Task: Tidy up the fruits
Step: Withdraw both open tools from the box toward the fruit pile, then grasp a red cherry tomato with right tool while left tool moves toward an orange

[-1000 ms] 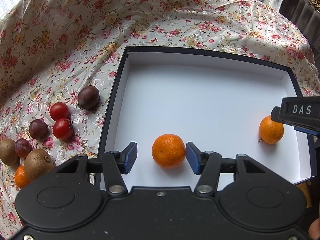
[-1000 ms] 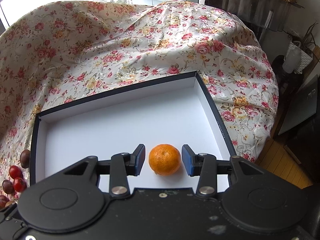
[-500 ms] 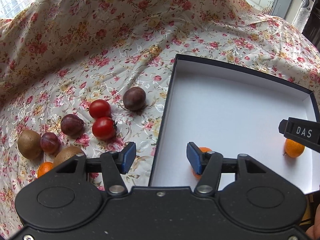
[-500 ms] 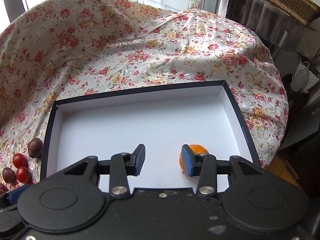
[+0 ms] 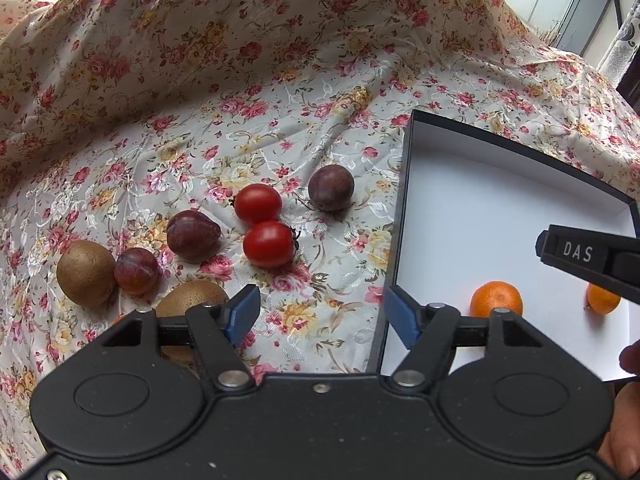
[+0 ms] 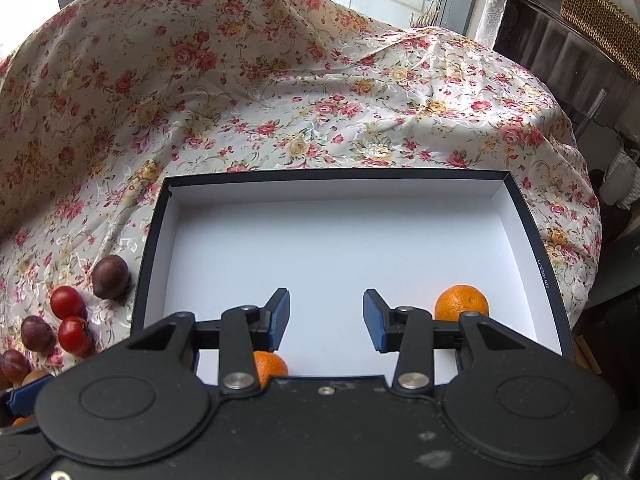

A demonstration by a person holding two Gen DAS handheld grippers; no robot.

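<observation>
A black box with a white inside (image 5: 500, 216) (image 6: 340, 248) lies on the floral cloth. Two oranges rest in it near its front: one (image 5: 496, 299) (image 6: 269, 366) toward the left, one (image 5: 603, 299) (image 6: 462, 302) toward the right. Left of the box lie two tomatoes (image 5: 267, 243) (image 6: 68, 302), several plums (image 5: 331, 187) and two kiwis (image 5: 85, 267). My left gripper (image 5: 318, 314) hangs over the cloth by the box's left wall, its jaws opening with nothing between them. My right gripper (image 6: 325, 314) is open over the box floor, between the two oranges, holding nothing.
The floral cloth (image 6: 280, 100) drapes a round table that drops off at the right, where a dark shelf and a wicker basket (image 6: 600, 16) stand. A sliver of another orange (image 5: 120, 317) shows by the left gripper's body. A hand (image 5: 626, 432) shows at the lower right.
Both grippers let go of their oranges and moved left, leaving the fruit in the box. The left gripper now hangs over the cloth and its jaws have widened.
</observation>
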